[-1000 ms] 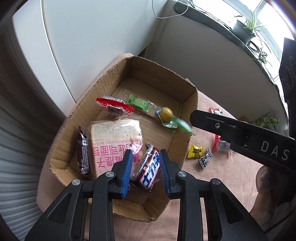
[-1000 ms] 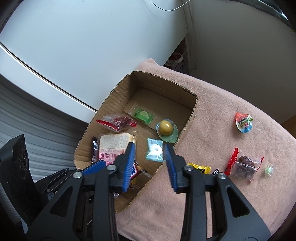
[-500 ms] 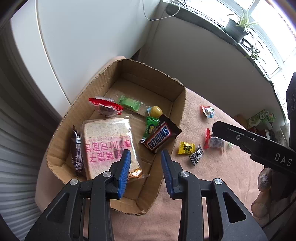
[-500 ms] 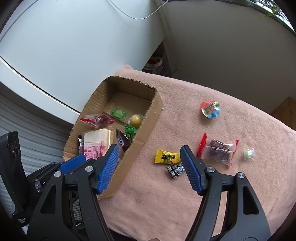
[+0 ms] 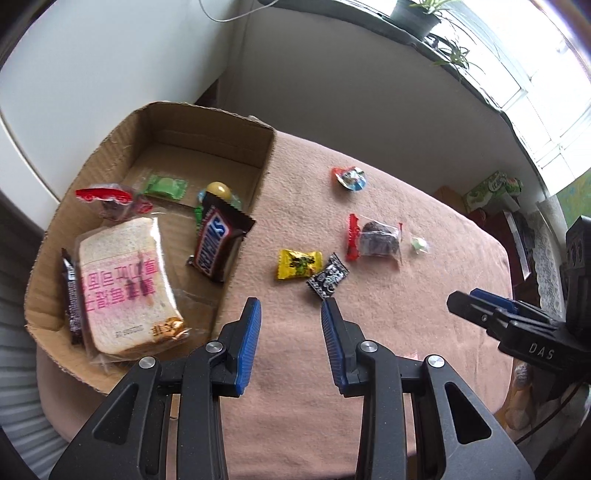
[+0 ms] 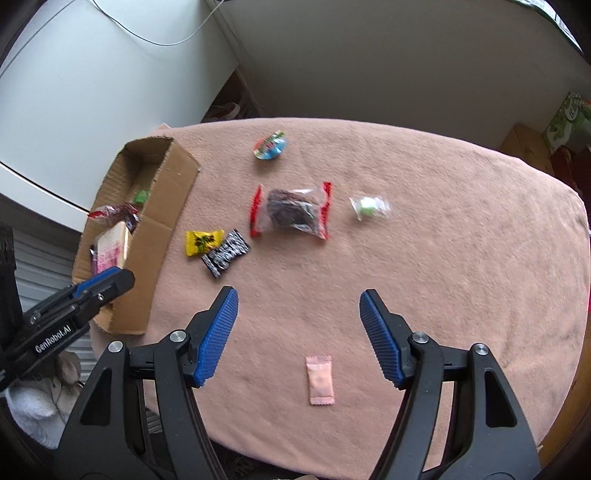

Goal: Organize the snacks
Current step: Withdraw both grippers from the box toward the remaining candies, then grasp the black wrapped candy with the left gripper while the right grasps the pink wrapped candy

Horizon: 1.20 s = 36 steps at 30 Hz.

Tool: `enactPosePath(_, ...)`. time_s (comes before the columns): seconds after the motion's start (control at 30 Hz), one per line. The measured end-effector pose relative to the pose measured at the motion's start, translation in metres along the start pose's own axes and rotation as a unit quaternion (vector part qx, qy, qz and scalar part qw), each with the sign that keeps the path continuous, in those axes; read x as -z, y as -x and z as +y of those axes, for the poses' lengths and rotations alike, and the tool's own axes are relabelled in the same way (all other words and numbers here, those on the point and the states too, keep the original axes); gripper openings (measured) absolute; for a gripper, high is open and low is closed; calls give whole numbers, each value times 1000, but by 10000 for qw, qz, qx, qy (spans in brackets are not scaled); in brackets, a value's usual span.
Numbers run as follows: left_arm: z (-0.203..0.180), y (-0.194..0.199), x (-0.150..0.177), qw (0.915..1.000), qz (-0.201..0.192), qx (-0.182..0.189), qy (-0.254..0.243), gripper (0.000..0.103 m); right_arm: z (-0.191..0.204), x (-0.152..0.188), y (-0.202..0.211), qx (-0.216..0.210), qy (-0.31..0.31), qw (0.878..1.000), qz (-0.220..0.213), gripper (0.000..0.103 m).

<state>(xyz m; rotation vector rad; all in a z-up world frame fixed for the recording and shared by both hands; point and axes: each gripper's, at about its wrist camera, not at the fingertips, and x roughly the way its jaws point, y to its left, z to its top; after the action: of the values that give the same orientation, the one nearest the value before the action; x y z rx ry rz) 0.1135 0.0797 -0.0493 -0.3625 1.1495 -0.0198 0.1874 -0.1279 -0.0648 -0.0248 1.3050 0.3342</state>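
A cardboard box (image 5: 207, 122) at the left of the pink cloth holds a bread pack (image 5: 122, 280), a Snickers bar (image 5: 218, 243) and several small snacks. On the cloth lie a yellow candy (image 5: 297, 263), a black candy (image 5: 328, 278), a clear bag with red ends (image 6: 291, 212), a small green candy (image 6: 367, 206), a jelly cup (image 6: 269, 146) and a pink sachet (image 6: 319, 380). My left gripper (image 5: 290, 314) is open and empty, just right of the box. My right gripper (image 6: 299, 299) stands wide open over the cloth, above the sachet.
A white cabinet (image 5: 92, 74) stands behind the box. Potted plants (image 5: 424, 14) sit on the window sill, and cartons (image 5: 491, 188) stand past the cloth's right edge. The cloth (image 6: 461, 258) drops off at its rounded right and front edges.
The left gripper let go of the Snickers bar, which now lies in the box, and moved right over the cloth. The right gripper dropped a small candy, opened wide and swung right.
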Motion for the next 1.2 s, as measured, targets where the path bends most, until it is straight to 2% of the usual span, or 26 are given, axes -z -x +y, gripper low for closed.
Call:
enactPosePath(0.23,-22,-31,-1,9984,305,61,-467,32,-29,38,-14,145,-233,9991,317,71)
enactPosePath(0.53,-36,-59,-13,9946,494,32,-916,32,-31,67,-27,119,-261,9979,586,71)
enactPosePath(0.6,-39,-64,-16,9935,534,53,-999,32,-30,70,-29,100,-254,9978,601,71)
enactPosePath(0.67,-41,-71,-19,9932,579,111,-1001,32,-28,72,-31,58,-233,9978,626,63)
enactPosePath(0.87,-44,-88,-23,9914,736,164,-1073,32,-23,76,-39,-77,-246,9972,709,55)
enactPosePath(1.1,-49,-97,-21,9863,899,186,-1372,32,-14,72,-48,-82,-206,9971,728,54)
enactPosePath(1.2,-56,-99,-16,9834,958,119,-1538,25,-11,68,-53,-55,-182,9971,736,54)
